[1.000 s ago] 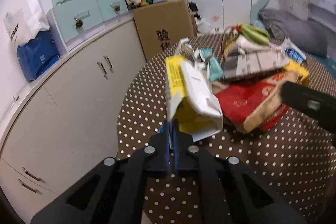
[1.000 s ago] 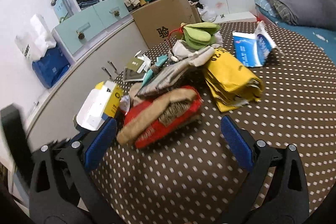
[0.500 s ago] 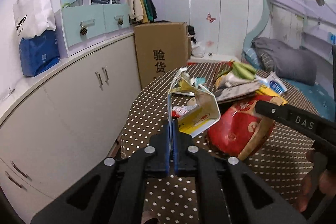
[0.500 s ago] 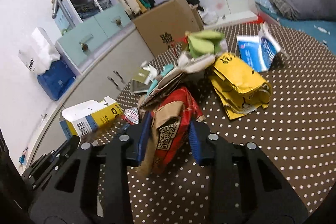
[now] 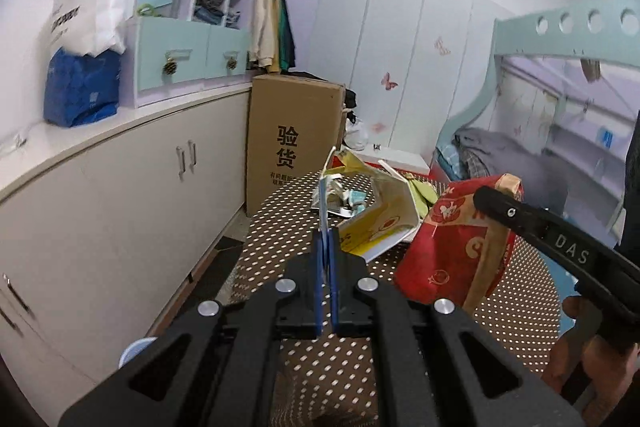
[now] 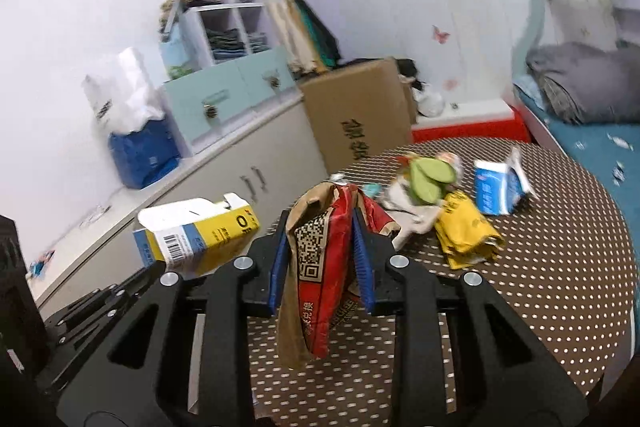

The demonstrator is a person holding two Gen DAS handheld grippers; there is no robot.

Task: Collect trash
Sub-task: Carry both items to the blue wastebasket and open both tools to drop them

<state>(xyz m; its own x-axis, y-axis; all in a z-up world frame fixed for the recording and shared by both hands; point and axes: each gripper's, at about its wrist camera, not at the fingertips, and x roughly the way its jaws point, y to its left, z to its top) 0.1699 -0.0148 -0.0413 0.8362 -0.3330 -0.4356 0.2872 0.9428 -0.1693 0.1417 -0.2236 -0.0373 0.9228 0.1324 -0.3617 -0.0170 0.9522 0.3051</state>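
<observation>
On the dotted table (image 6: 560, 267), left gripper (image 5: 326, 247) pinches the box (image 5: 380, 223); right gripper (image 6: 320, 247) is closing on the floppy red bag (image 6: 320, 267); it might slip out.

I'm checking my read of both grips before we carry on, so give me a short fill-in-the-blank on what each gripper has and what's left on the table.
1. The left gripper is shut on a flap of the yellow and white ____.
2. The right gripper, its jaws closing, pinches a crumpled bag that is brown and ____.
3. On the dotted table, the blue and white pack lies beside a ____ bag.

Missing words: carton; red; yellow
</observation>
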